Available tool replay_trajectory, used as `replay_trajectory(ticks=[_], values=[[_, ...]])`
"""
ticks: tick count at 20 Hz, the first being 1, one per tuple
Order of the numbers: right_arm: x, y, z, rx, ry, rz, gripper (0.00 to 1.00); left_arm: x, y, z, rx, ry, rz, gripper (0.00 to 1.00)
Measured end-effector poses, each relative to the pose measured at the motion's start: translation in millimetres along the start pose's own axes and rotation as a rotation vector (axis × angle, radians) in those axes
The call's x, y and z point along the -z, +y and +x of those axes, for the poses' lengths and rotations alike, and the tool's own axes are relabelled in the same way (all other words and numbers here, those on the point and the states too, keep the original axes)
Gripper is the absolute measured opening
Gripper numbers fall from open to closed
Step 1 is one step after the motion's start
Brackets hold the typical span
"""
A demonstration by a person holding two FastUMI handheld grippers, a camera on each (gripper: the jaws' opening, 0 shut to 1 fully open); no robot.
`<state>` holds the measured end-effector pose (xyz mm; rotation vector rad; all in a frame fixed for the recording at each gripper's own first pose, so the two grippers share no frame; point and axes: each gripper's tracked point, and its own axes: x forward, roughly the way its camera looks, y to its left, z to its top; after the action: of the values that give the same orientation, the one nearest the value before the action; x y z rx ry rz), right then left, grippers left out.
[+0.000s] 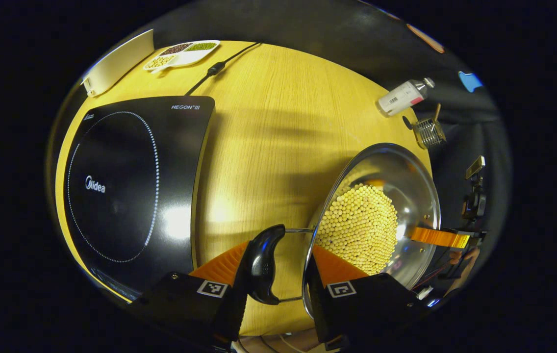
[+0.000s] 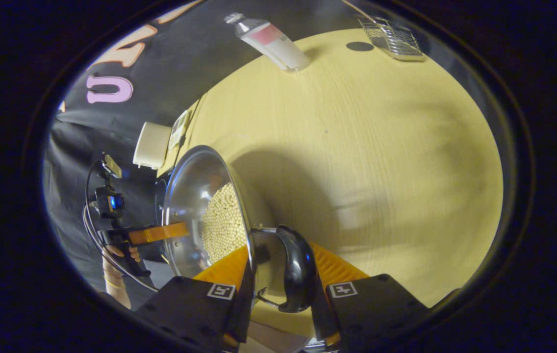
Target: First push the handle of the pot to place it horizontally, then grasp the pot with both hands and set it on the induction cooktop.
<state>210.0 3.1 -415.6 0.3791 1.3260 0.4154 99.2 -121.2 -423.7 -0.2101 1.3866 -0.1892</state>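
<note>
Already both claws sit on the pot's side handles, so the handle-levelling step looks done and the two-handed carry is in hand. The left claw (image 1: pixel 278 269) has its fingers set narrowly, either side of a dark handle (image 1: pixel 265 262); the inner finger lies against the pot's rim and the outer one just beside the handle, though whether both truly press I cannot tell. Just beyond that claw, to its right, is the pot (image 1: pixel 381 215), a shiny steel bowl holding pale round beans (image 1: pixel 359 228). Further to its left lies the cooktop (image 1: pixel 131 186), flat on the wooden table (image 1: pixel 268 127), bare table between them.

The right claw (image 2: pixel 278 279) brackets the opposite handle (image 2: pixel 298 274) in the same narrow way, the pot (image 2: pixel 200 196) just to its left. A bottle (image 2: pixel 271 39) and a wire rack (image 2: pixel 391 34) stand far ahead of this claw.

Next, I judge, comes a level lift by both claws together, then a sideways carry toward the cooktop; tilting would spill the beans.
</note>
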Motion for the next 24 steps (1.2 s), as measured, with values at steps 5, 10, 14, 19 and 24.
replay_trajectory(ticks=[5,10,14,19,24], values=[[39,13,-21,-0.007,0.024,0.048,0.54,23,1,-34,-0.025,-0.011,0.036,0.59],[78,32,-37,-0.008,0.040,0.075,0.49,47,12,-65,-0.036,-0.005,0.062,0.59],[96,62,-43,-0.019,0.023,0.070,0.49,50,33,-93,-0.042,-0.027,0.062,0.62],[101,118,-35,-0.033,-0.024,0.060,0.48,31,72,-126,-0.036,-0.099,0.113,0.59],[106,189,-18,-0.038,-0.116,0.067,0.54,16,134,-153,0.005,-0.170,0.118,0.59]])
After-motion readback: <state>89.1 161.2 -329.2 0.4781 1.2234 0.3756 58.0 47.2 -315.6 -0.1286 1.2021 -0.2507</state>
